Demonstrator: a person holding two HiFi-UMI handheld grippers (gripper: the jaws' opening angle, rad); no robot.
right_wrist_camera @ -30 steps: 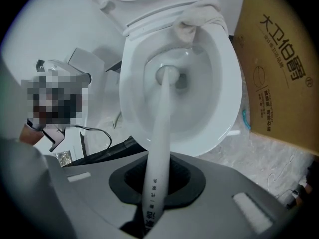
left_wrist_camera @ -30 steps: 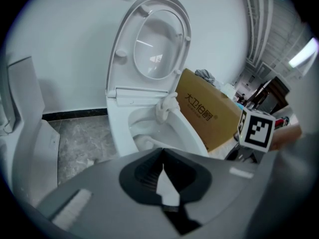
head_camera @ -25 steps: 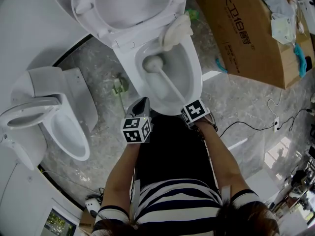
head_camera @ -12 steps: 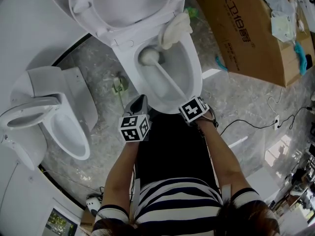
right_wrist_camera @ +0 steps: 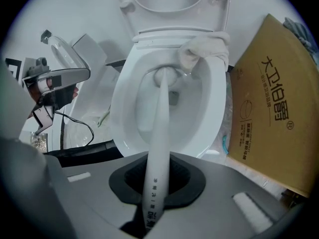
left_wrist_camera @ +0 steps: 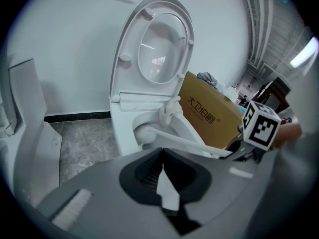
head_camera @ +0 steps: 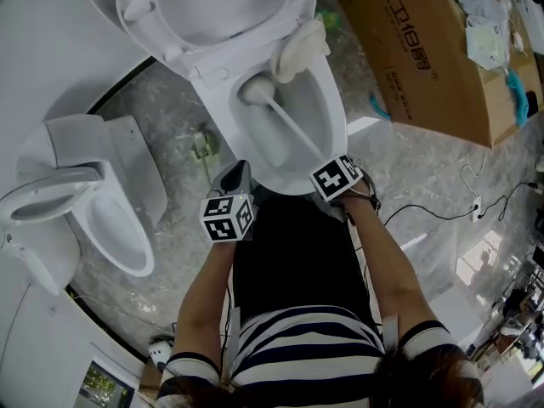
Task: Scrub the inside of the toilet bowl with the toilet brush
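Observation:
The white toilet bowl [head_camera: 333, 134] stands with its seat and lid [head_camera: 212, 7] raised. A white toilet brush runs along the bowl; its head [head_camera: 253, 89] presses on the back wall near the rim, and its handle [right_wrist_camera: 158, 148] leads back into my right gripper [right_wrist_camera: 154, 195], which is shut on it. In the head view my right gripper [head_camera: 325, 168] hovers at the bowl's front edge. My left gripper [head_camera: 243, 168] hangs at the front left of the bowl, jaws shut and holding nothing. A pale cloth [head_camera: 299, 49] lies over the back right rim.
A large cardboard box [head_camera: 425, 49] lies right of the toilet. A second white toilet [head_camera: 102, 202] stands to the left. A small green item [head_camera: 202, 147] sits on the marble floor between them, and cables [head_camera: 442, 219] trail at the right.
The brush head has slid from the middle of the bowl up to its back wall. My left gripper has drifted slightly left.

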